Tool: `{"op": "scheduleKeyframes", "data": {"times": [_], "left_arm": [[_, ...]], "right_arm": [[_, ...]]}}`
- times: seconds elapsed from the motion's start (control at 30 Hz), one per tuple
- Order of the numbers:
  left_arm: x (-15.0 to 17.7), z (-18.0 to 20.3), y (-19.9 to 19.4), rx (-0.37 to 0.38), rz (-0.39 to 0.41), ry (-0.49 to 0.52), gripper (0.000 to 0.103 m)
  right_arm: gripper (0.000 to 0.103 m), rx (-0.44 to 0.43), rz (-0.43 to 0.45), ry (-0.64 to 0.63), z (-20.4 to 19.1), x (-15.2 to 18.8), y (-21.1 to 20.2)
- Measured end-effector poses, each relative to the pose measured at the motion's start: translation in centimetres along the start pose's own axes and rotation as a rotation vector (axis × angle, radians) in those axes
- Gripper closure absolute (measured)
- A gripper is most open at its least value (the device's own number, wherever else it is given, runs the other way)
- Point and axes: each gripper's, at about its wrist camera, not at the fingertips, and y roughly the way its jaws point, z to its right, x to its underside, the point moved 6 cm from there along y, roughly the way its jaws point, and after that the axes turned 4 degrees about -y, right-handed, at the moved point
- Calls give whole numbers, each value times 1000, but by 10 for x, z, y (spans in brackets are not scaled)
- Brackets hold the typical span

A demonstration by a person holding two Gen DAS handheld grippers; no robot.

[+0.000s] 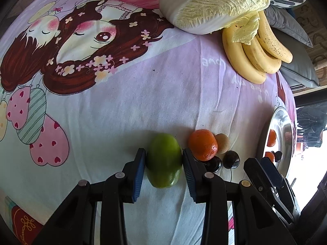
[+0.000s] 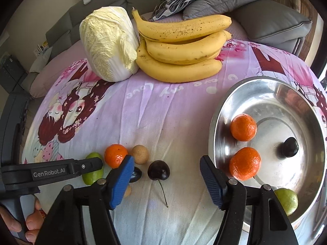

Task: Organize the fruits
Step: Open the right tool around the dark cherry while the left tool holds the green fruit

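Note:
My left gripper is shut on a green fruit that rests on the cartoon-print cloth. Right beside it lie a mandarin, a tan round fruit and two dark cherries. My right gripper stands open above the cloth, with one stemmed cherry lying between its fingers, untouched by the pads. A steel bowl to its right holds two mandarins, a cherry and another green fruit.
A bunch of bananas and a napa cabbage lie at the far side of the cloth. Grey and patterned cushions sit on a sofa behind them. A hand holds the left gripper's handle at the lower left.

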Motion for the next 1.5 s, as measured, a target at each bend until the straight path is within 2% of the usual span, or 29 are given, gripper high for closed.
{"op": "scheduleKeyframes", "data": {"times": [0.07,0.27,0.37,0.57,0.7,1.03,1.17,1.4,1.5], "left_arm": [[1,-1,-1,5,13,-16,65],[5,-2,1,26,40,-33,65],[4,-4,5,37,51,-39,65],[7,-9,5,62,57,-49,65],[8,-8,4,70,53,-56,65],[7,-7,9,66,48,-64,65],[6,-6,9,66,47,-70,65],[6,-6,9,64,45,-66,65],[6,-6,9,63,45,-64,65]], "right_arm": [[33,-12,-10,-5,-1,1,3],[32,22,-97,7,-2,7,21],[32,20,-95,11,-1,6,22],[31,-70,-150,26,-9,7,28],[31,-53,-122,4,-11,4,25],[30,-25,-137,9,-6,4,29],[28,16,-135,-14,-7,3,28],[28,11,-143,-39,-13,2,29],[27,-20,-141,-46,-19,2,30]]}}
